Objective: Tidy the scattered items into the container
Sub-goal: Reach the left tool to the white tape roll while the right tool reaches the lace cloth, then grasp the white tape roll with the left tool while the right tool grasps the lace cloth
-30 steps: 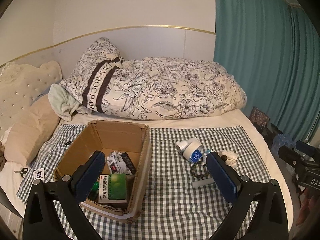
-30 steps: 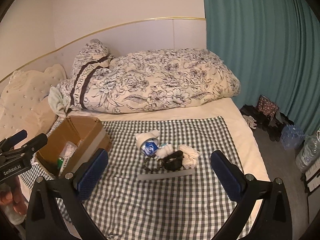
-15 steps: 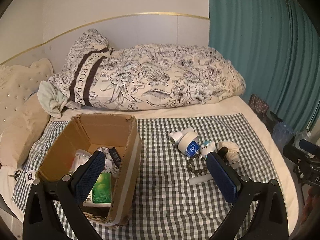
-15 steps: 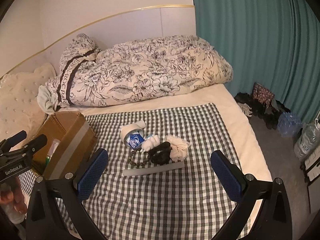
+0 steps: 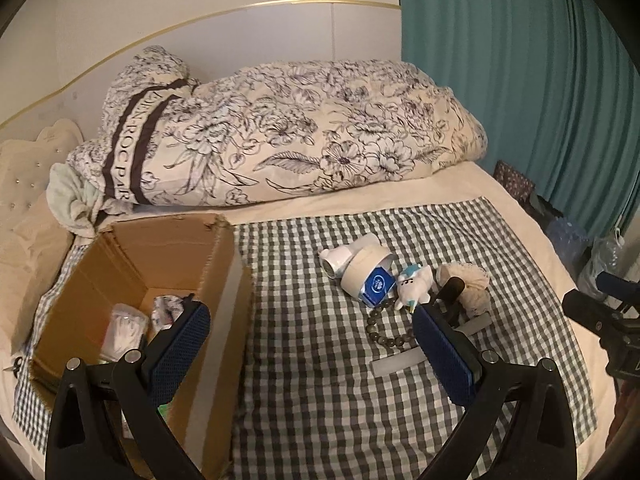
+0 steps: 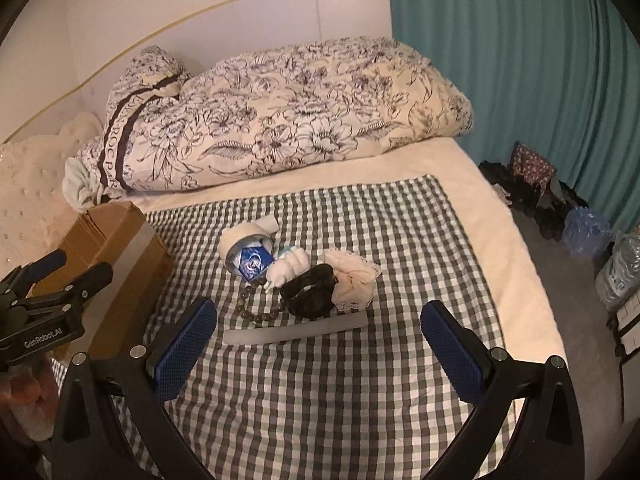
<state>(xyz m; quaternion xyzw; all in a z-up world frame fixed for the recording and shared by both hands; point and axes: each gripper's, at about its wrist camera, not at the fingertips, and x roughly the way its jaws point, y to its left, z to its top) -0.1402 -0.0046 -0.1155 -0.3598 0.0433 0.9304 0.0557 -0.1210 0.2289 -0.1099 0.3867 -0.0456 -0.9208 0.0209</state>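
An open cardboard box [image 5: 168,248] stands on the checked cloth at the left, with several items inside; it also shows in the right wrist view [image 6: 116,240]. A cluster lies mid-cloth: a white tape roll with a blue label [image 6: 246,250], a small white plush toy [image 6: 290,266], a bead bracelet [image 6: 256,308], a black hair claw [image 6: 310,290], a cream lace scrunchie [image 6: 352,276] and a grey bar [image 6: 296,330]. My left gripper [image 5: 312,344] is open and empty, between box and cluster. My right gripper [image 6: 320,340] is open and empty, just short of the grey bar.
A rolled floral duvet [image 6: 280,116] lies across the back of the bed. A teal curtain [image 6: 520,60] hangs at the right. Shoes and water bottles [image 6: 584,232] sit on the floor right of the bed. Small scissors [image 5: 12,364] lie left of the box.
Both grippers have moved right and closer to the cluster. The box has slid leftward in both views. Both stay open and empty.
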